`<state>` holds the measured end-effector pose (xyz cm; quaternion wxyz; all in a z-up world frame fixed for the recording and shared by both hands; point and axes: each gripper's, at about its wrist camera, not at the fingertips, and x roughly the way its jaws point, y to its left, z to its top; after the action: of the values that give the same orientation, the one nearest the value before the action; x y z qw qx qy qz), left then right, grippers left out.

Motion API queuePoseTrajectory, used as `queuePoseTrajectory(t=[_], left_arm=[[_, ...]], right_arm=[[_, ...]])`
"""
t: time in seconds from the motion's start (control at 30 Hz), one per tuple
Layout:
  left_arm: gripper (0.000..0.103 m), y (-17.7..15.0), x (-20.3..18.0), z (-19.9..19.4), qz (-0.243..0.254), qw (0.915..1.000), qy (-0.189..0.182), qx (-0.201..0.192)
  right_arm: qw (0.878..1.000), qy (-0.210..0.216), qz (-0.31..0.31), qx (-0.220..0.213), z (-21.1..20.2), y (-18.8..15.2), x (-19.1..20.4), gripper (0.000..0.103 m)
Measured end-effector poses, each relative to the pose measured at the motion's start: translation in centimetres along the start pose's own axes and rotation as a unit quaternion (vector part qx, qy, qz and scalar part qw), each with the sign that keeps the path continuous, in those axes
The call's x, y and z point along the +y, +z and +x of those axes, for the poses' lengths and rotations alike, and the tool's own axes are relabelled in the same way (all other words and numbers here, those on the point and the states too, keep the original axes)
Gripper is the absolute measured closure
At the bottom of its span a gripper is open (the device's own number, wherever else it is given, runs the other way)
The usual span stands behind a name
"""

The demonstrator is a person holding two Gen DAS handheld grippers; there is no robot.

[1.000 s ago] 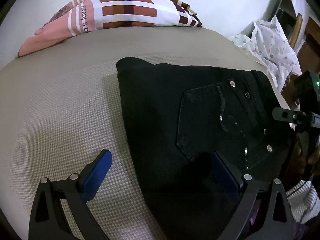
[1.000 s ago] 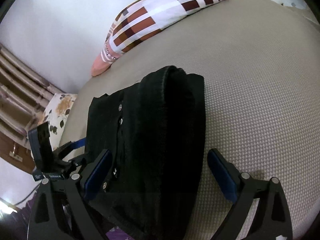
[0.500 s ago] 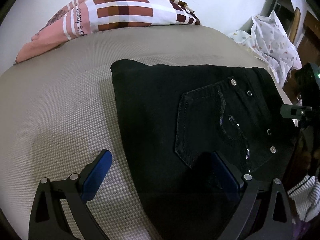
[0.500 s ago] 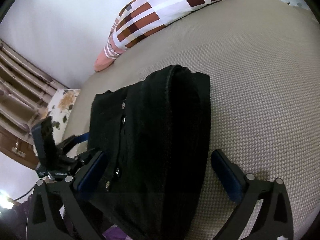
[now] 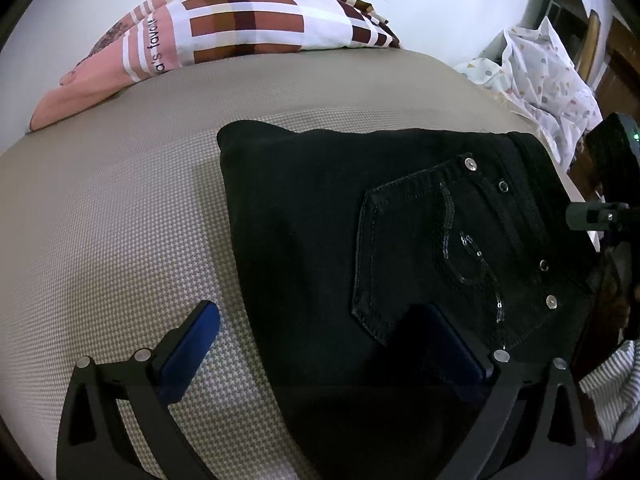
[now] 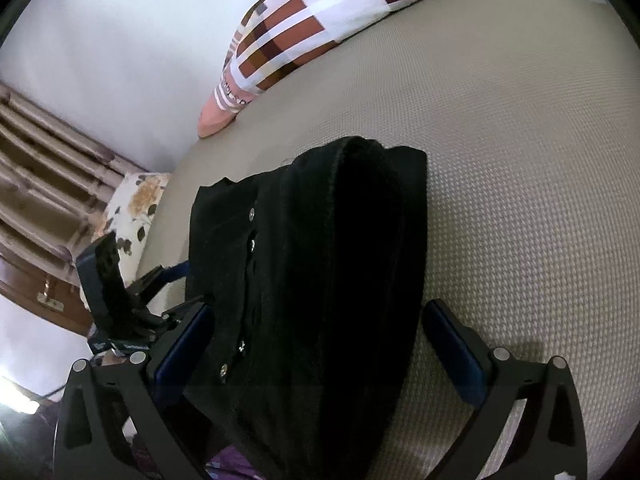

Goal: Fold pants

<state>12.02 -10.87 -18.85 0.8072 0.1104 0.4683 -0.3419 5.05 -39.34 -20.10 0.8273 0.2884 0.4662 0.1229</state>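
Folded pants [image 5: 360, 240] lie on bed [image 5: 100, 240]. Left claw [image 5: 320, 344] and right claw [image 6: 316, 344] are spread wide, nothing gripped. Thick fold at 12 o'clock may spring open if snagged.

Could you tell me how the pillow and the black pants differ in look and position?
The pillow is checked white, brown and pink; the pants are plain black with metal studs. The pillow lies at the far edge by the wall; the pants lie folded near both open grippers. Both rest on the beige mattress.
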Motion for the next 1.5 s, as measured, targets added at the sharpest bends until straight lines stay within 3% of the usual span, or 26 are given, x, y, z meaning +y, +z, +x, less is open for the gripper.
queuePoseTrajectory(t=[0.2, 0.43, 0.57, 0.8, 0.93, 0.97, 1.0, 1.03, 1.07, 1.17, 1.4, 1.5], left_arm=[[0.000, 0.3, -0.3, 0.3, 0.006, 1.0000, 0.000, 0.001], [0.001, 0.4, -1.2, 0.2, 0.034, 0.9993, 0.015, -0.006], [0.010, 0.2, -1.7, 0.0, 0.047, 0.9988, 0.008, -0.013], [0.012, 0.5, -1.8, 0.0, 0.049, 0.9988, 0.000, -0.006], [0.025, 0.7, -2.2, -0.3, 0.059, 0.9982, 0.002, -0.007], [0.030, 0.6, -2.4, -0.4, 0.061, 0.9981, 0.006, -0.008], [0.033, 0.6, -2.6, -0.6, 0.063, 0.9979, 0.012, -0.011], [0.038, 0.7, -2.7, -0.8, 0.063, 0.9977, 0.018, -0.015], [0.041, 0.7, -2.6, -0.8, 0.059, 0.9979, 0.019, -0.017], [0.045, 0.7, -1.9, -0.9, 0.044, 0.9988, 0.010, -0.018], [0.044, 1.0, -1.2, -0.9, 0.046, 0.9989, -0.007, -0.003], [0.031, 0.9, -0.6, -0.5, 0.038, 0.9990, -0.020, 0.010]], right_arm=[[0.999, -0.022, -0.040, 0.006, 0.9, 0.0, 1.2, 0.000], [0.998, -0.001, -0.057, 0.008, 0.4, -0.6, 0.7, 0.006], [0.998, 0.015, -0.060, 0.020, 0.1, -0.5, 0.2, 0.007], [0.996, 0.044, -0.063, 0.053, 0.1, 0.2, -0.4, 0.005], [0.995, 0.032, -0.078, 0.056, 0.5, -0.1, 0.3, 0.005], [0.995, 0.035, -0.073, 0.058, 0.6, 0.0, 0.4, 0.012], [0.995, 0.047, -0.064, 0.064, 0.8, 0.0, 0.3, 0.038], [0.995, 0.045, -0.053, 0.070, 1.1, 0.0, 0.3, 0.051], [0.995, 0.033, -0.047, 0.076, 1.5, 0.0, 0.3, 0.058], [0.996, 0.055, -0.012, 0.072, 1.4, 0.0, -0.5, 0.061], [0.994, 0.067, -0.018, 0.081, 1.8, 0.1, -1.0, 0.055], [0.992, 0.091, -0.011, 0.088, 1.6, -0.2, -1.1, 0.042]])
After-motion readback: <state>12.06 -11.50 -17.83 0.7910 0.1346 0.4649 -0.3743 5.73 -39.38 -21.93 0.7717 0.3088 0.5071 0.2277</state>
